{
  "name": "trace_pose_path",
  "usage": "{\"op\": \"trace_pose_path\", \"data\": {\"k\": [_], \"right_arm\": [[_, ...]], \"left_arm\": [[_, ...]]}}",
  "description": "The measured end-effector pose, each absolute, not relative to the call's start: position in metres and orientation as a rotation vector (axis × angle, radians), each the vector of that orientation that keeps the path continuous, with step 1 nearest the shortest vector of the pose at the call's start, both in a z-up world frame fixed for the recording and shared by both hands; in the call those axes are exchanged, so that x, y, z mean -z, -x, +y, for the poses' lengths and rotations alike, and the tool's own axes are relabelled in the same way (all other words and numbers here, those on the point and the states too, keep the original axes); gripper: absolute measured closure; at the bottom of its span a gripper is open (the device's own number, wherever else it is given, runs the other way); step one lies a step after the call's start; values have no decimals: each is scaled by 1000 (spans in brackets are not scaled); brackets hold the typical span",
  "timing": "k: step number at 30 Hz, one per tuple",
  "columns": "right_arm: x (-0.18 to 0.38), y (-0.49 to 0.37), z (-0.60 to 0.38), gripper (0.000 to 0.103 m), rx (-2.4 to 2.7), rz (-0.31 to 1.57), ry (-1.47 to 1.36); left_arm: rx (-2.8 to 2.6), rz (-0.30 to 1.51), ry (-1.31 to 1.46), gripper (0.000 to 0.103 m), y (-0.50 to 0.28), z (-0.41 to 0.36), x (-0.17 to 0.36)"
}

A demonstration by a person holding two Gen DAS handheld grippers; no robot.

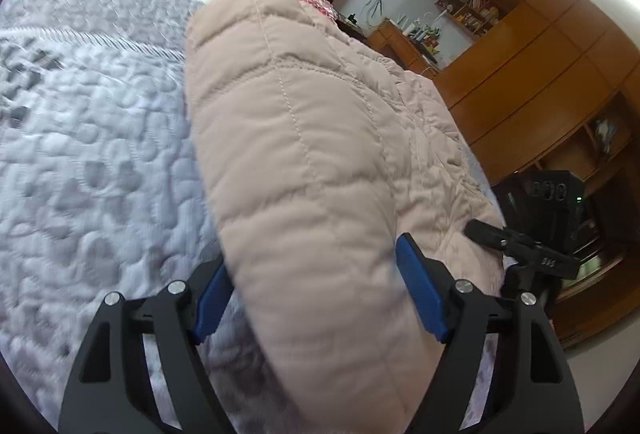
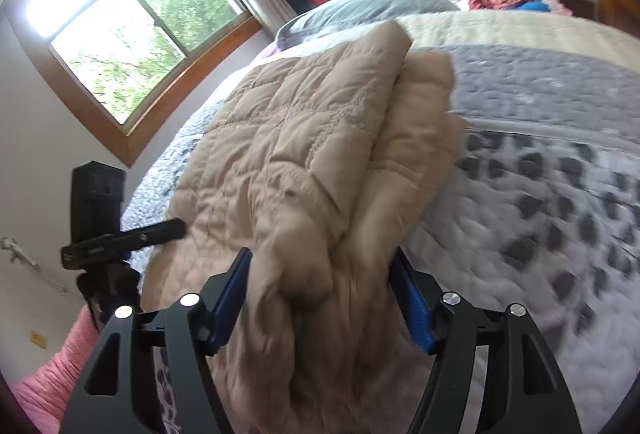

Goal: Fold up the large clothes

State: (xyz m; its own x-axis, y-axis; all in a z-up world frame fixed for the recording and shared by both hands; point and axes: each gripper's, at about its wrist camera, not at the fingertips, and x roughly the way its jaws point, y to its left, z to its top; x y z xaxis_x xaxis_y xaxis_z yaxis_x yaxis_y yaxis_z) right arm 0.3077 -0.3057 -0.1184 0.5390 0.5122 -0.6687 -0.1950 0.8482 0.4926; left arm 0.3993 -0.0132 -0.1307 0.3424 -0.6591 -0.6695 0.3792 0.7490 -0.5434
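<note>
On the bed (image 2: pixel 540 162), over a grey quilt (image 1: pixel 92 138), lies the folded padded coat (image 1: pixel 304 138). Its near edge sits between the spread pads of both tools. The left hand-held gripper (image 1: pixel 316 290) straddles a thick fold; the right hand-held gripper (image 2: pixel 320 298) straddles a bunched end. Neither presses it. Bare quilt lies open beside the coat; a wardrobe (image 1: pixel 532 50) stands past the bed's edge.
</note>
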Motion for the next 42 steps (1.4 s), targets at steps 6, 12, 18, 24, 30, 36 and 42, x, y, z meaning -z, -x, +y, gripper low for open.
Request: {"op": "trace_pose_path", "data": {"k": [6,12,18,24,30,36,42], "right_arm": [[98,-267,-305,34,-416,882,-367],[101,-252,-299,34,-346,903,-342],[134,-259,-308,34,-309,982,-396],[156,-263,-309,34,-298,1022,-421],[133,-250,-303,34,-265,988,-373],[104,-218,-284,17,-170,983,-276],[88,-185,-267,6,-138,950,-243]], "left_arm": [[642,932,250,23,-354,0,102],[608,894,162,21,-324,-6,98],[570,952,114,20,-331,-8,125],[572,1001,139,19,-335,-8,142],[542,993,123,21,-323,-4,124],[500,971,56,15,-292,-4,97],[431,926,12,12,-260,-1,78]]}}
